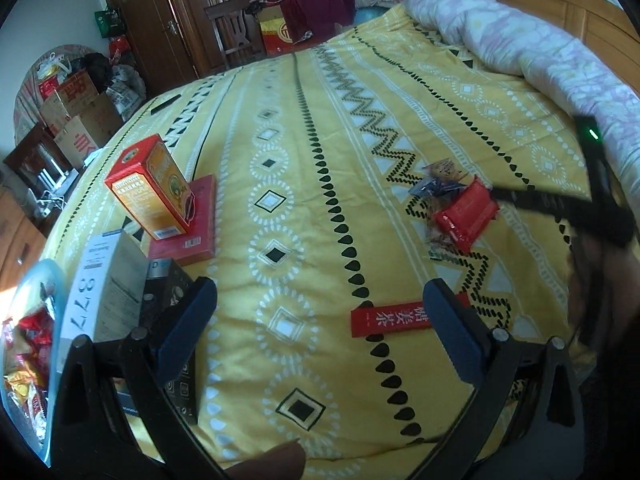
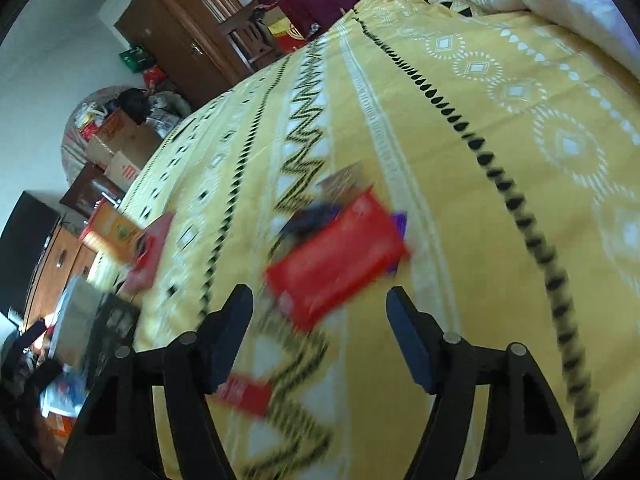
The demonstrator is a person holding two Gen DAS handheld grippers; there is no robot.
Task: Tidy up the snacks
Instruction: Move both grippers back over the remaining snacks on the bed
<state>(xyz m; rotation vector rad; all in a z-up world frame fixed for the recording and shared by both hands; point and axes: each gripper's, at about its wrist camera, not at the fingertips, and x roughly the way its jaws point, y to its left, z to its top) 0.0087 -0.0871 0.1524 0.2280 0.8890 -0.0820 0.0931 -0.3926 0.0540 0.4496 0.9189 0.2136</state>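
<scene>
On the yellow patterned bedspread lies a small pile of snack packets with a red packet on top. My right gripper is open, and that red packet lies blurred just ahead of its fingertips, untouched. My left gripper is open and holds nothing. A long red tea sachet lies flat beside its right finger. The same sachet shows under the right gripper's left finger. An orange-red carton stands on a flat red box.
A white box and a black box lie at the bed's left edge. Beside them is a blue bin full of snack packets. A pink quilt is heaped at the far right. Cartons and wooden furniture stand beyond the bed.
</scene>
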